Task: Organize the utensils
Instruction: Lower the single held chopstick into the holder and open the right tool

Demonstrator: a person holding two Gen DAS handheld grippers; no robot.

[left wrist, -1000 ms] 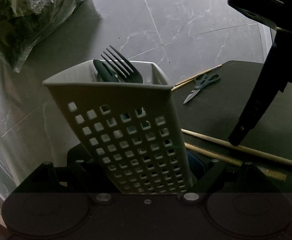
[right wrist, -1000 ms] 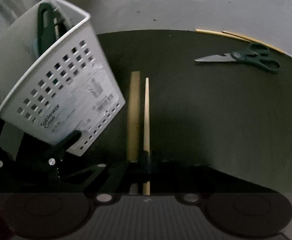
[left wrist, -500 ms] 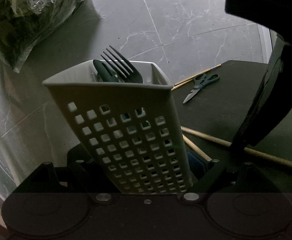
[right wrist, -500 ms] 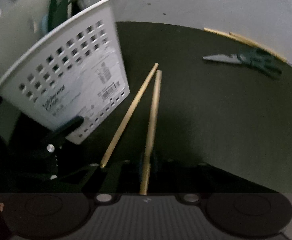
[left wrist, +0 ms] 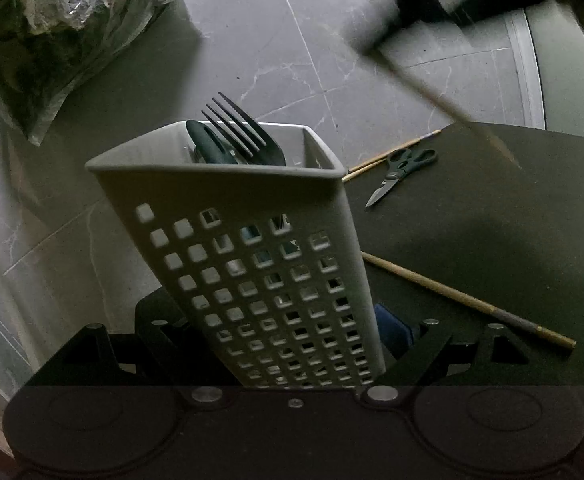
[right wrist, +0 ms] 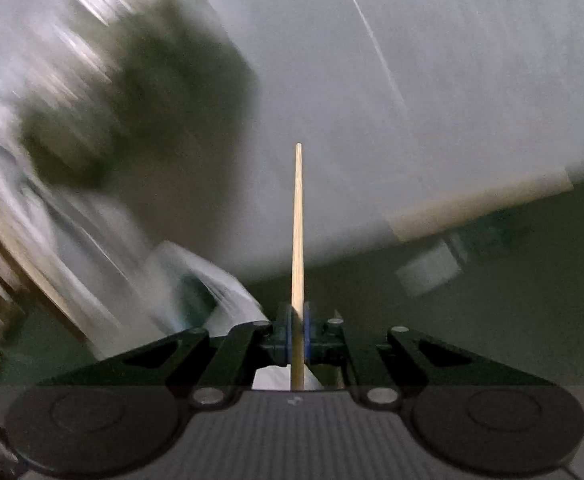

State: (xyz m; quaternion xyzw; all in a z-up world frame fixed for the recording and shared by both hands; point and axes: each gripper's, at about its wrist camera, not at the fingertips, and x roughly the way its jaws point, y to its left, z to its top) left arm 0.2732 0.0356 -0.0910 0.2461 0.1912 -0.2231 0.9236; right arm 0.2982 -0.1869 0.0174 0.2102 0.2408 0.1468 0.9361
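Observation:
My left gripper (left wrist: 292, 344) is shut on a white perforated utensil caddy (left wrist: 252, 264), which it holds tilted. A dark fork (left wrist: 240, 128) and another dark green utensil stand in the caddy. My right gripper (right wrist: 298, 334) is shut on one wooden chopstick (right wrist: 298, 240) that points straight ahead, lifted off the mat. In the left wrist view the right gripper shows blurred at the top right, with the chopstick (left wrist: 432, 92) slanting below it. A second chopstick (left wrist: 464, 300) lies on the dark mat (left wrist: 512, 220).
Green-handled scissors (left wrist: 404, 168) and two more chopsticks (left wrist: 388, 154) lie at the mat's far edge. A plastic bag of greens (left wrist: 44, 28) lies on the grey marble surface at the far left. The right wrist view is heavily motion-blurred.
My right gripper has lifted one chopstick off the mat and swung up and towards the caddy, leaving the other chopstick lying on the mat. The left gripper and caddy have held still.

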